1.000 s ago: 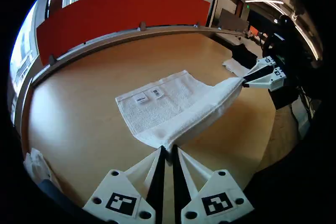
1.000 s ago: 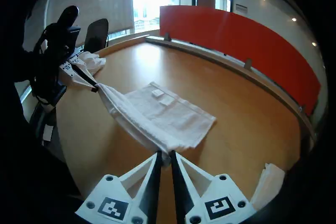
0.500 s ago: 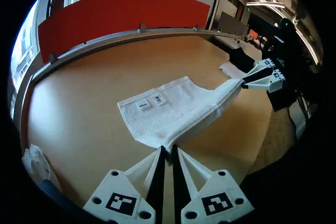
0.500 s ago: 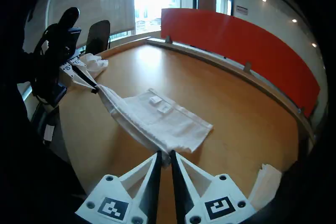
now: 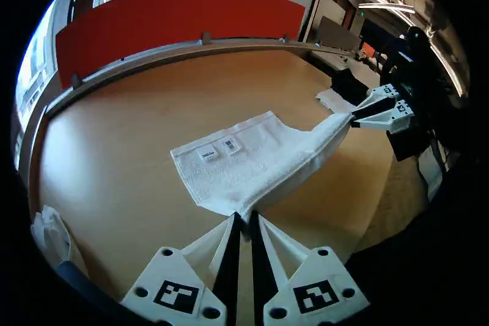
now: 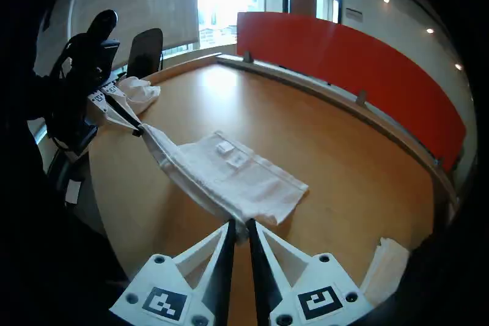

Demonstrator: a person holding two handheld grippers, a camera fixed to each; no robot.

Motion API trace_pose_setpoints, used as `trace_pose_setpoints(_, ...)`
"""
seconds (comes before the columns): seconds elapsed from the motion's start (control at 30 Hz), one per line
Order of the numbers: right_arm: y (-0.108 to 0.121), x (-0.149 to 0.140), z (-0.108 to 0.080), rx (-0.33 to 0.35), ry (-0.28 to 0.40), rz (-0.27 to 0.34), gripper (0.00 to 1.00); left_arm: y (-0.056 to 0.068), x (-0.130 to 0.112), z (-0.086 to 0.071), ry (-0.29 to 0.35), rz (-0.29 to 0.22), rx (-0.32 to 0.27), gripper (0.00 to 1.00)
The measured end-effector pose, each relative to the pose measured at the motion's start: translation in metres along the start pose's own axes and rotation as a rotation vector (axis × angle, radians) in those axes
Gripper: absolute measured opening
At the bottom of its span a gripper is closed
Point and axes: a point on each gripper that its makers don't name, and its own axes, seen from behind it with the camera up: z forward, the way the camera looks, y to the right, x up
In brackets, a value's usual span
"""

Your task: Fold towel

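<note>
Two small white tags [image 5: 219, 148] are sewn side by side on the upper face of the towel [image 5: 244, 161], near its far edge as seen in the left gripper view. They carry dark print, too small to read. The only other markings are black-and-white square markers [image 5: 177, 295] on the fingers of each gripper. They bear a pattern, not words.

The white towel lies partly flat on the wooden table [image 5: 122, 142]. Its far half rests on the wood, and its near long edge is lifted off the surface and stretched between the two tools.

The left gripper [image 5: 244, 219] has its fingers drawn together on one near corner of the towel, the cloth pinched between the tips. The right gripper [image 6: 238, 223] is clamped the same way on the other near corner. In the left gripper view the right gripper [image 5: 357, 119] shows at the towel's right end. In the right gripper view the left gripper [image 6: 136, 129] shows at the towel's left end. The raised edge sags slightly between them.

A crumpled white cloth [image 6: 137, 90] lies beyond the towel's left end, just behind the left gripper. A folded white stack [image 6: 385, 262] sits well apart from the towel's right end, at the table's edge. A red panel [image 5: 177, 17] stands beyond the towel's far side.
</note>
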Motion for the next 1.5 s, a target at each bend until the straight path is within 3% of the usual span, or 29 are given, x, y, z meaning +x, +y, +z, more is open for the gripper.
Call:
trace_pose_setpoints(0.2, 0.001, 0.000, 0.003, -0.001, -0.007, -0.007, 0.16, -0.003, 0.003, 0.002, 0.000, -0.002, 0.007, 0.11)
trace_pose_setpoints(0.47, 0.012, 0.005, 0.018, -0.003, -0.018, -0.018, 0.16, -0.017, 0.009, 0.015, -0.011, -0.012, 0.040, 0.11)
trace_pose_setpoints(1.0, 0.050, 0.018, 0.063, -0.013, -0.049, -0.019, 0.16, -0.052, 0.024, 0.059, -0.070, -0.028, 0.083, 0.11)
trace_pose_setpoints(1.5, 0.065, 0.002, 0.084, -0.015, -0.096, -0.009, 0.16, -0.061, 0.021, 0.083, -0.118, -0.006, 0.063, 0.12)
